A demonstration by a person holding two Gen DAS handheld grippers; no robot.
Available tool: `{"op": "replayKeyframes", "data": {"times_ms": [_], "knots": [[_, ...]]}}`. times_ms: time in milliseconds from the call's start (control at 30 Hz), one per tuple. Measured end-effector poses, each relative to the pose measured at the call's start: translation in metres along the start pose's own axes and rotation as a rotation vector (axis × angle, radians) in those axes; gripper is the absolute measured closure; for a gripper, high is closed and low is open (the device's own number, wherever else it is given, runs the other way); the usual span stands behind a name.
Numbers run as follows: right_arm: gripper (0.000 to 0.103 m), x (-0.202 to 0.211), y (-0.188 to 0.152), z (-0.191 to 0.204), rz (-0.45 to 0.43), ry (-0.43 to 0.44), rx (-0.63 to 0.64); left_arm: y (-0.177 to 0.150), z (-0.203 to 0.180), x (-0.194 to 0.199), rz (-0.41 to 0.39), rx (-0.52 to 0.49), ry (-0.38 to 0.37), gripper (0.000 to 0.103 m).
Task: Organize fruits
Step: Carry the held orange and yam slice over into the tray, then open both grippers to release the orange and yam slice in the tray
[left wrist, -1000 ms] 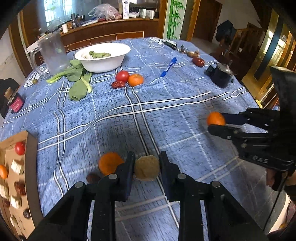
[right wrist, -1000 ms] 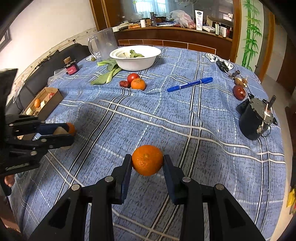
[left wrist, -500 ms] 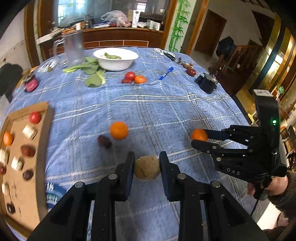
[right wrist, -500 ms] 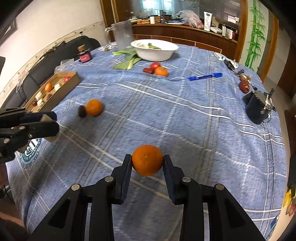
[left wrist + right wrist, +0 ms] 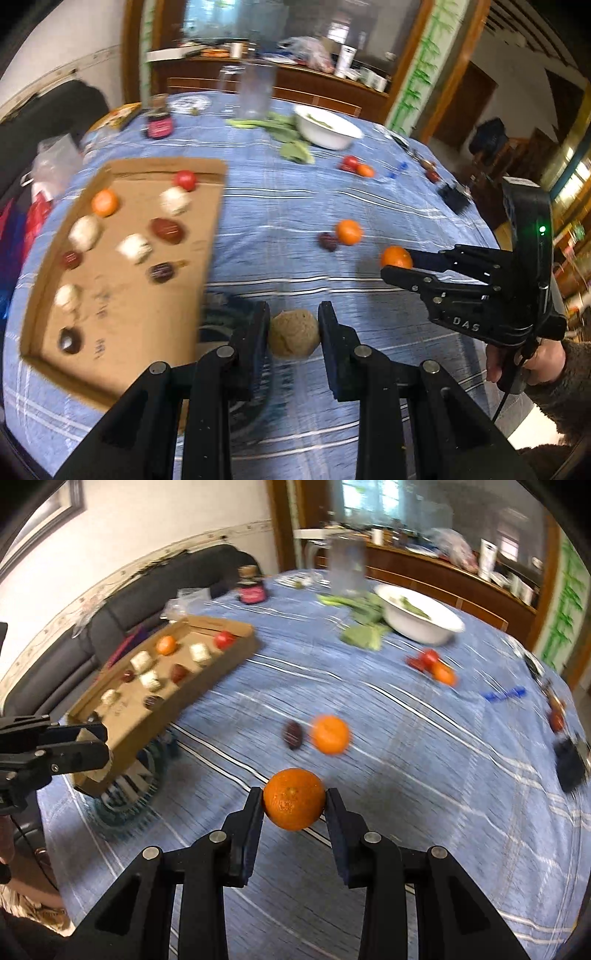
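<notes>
Left gripper (image 5: 293,334) fingers clamp tan round fruit (image 5: 293,333); right gripper (image 5: 294,800) fingers clamp orange (image 5: 294,799), both above desk (image 5: 369,206). Cardboard tray (image 5: 207,236) at left holds roughly a dozen pieces. Left: loose orange (image 5: 348,232), dark fruit (image 5: 328,241), far cluster near bowl (image 5: 328,127).

Counting four oranges (image 5: 294,799), two tomatoes (image 5: 185,179), one brown ball (image 5: 293,334). Tallying four white chunks (image 5: 133,248) in one cardboard box (image 5: 212,229). Putting dark red fruits (image 5: 167,229) at roughly six, blur making that unsure. Also logging one white bowl (image 5: 328,129), one clear jug (image 5: 256,90), one blue pen (image 5: 504,694), one jar (image 5: 159,125). Noting two grippers: left gripper (image 5: 293,314), right gripper (image 5: 294,794).
</notes>
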State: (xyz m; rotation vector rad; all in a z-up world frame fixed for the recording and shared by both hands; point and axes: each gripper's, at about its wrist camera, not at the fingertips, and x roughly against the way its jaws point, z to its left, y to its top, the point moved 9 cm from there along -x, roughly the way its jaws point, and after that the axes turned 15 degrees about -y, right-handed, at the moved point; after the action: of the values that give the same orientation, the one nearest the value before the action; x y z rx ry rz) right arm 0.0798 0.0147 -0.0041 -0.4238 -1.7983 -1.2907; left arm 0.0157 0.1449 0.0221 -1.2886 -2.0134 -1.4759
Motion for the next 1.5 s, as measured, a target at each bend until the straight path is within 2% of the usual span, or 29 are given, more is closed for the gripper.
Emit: {"op": "replayKeyframes", "data": {"times_ms": [233,433,767,1033,1233,1400,1500], "knots": [[0.066,-0.002,0.035,0.064,-0.032,0.073,0.088,-0.009,0.057,0.044,-0.059,0.087,0.077,0.077],[0.066,-0.005,0.059,0.118,-0.056,0.126,0.172,-0.02,0.103,0.066,-0.074,0.151,0.136,0.077],[0.066,-0.023,0.07,0.187,-0.037,0.202,0.267,-0.034,0.149,0.064,-0.058,0.218,0.168,0.077],[0.066,-0.041,0.058,0.213,0.004,0.217,0.321,-0.036,0.164,0.049,-0.035,0.236,0.154,0.077],[0.066,-0.057,0.054,0.21,0.031,0.194,0.322,-0.034,0.167,0.037,-0.013,0.222,0.16,0.077],[0.066,-0.062,0.055,0.212,0.034,0.191,0.337,-0.036,0.171,0.031,0.01,0.203,0.18,0.077],[0.066,-0.064,0.057,0.213,0.012,0.161,0.37,-0.038,0.173,0.026,0.03,0.194,0.19,0.077]]}}
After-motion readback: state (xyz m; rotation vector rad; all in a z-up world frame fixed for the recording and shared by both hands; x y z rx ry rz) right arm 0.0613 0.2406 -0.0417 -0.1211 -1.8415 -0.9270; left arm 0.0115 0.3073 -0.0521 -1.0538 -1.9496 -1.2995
